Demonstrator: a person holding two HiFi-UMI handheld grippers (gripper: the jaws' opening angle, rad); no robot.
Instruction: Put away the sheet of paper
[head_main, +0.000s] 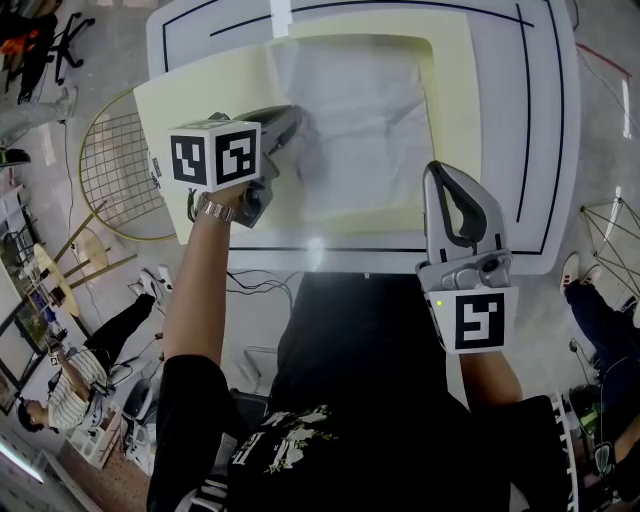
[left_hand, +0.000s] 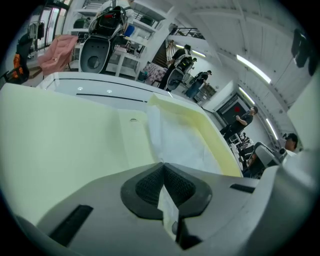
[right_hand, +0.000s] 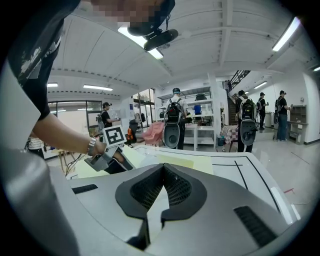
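An open pale yellow folder (head_main: 200, 90) lies on the white table (head_main: 555, 150), and a creased white sheet of paper (head_main: 360, 130) rests in its right half. My left gripper (head_main: 295, 120) is at the sheet's left edge and is shut on the paper (left_hand: 180, 145). In the left gripper view, a strip of the sheet runs between the closed pads (left_hand: 145, 187) of that gripper (left_hand: 164, 170). My right gripper (head_main: 435, 172) lies over the folder's front right part. Its jaws are shut (right_hand: 162, 167) with a pale strip between them, seemingly the folder's edge. Beyond them the folder (right_hand: 175, 161) spreads out.
Black lines are marked round the table's top. A round wire rack (head_main: 115, 170) stands on the floor to the left of the table. Cables lie under the table's front edge. A person (head_main: 70, 380) sits low at the left, and someone's shoes (head_main: 575, 270) show at the right.
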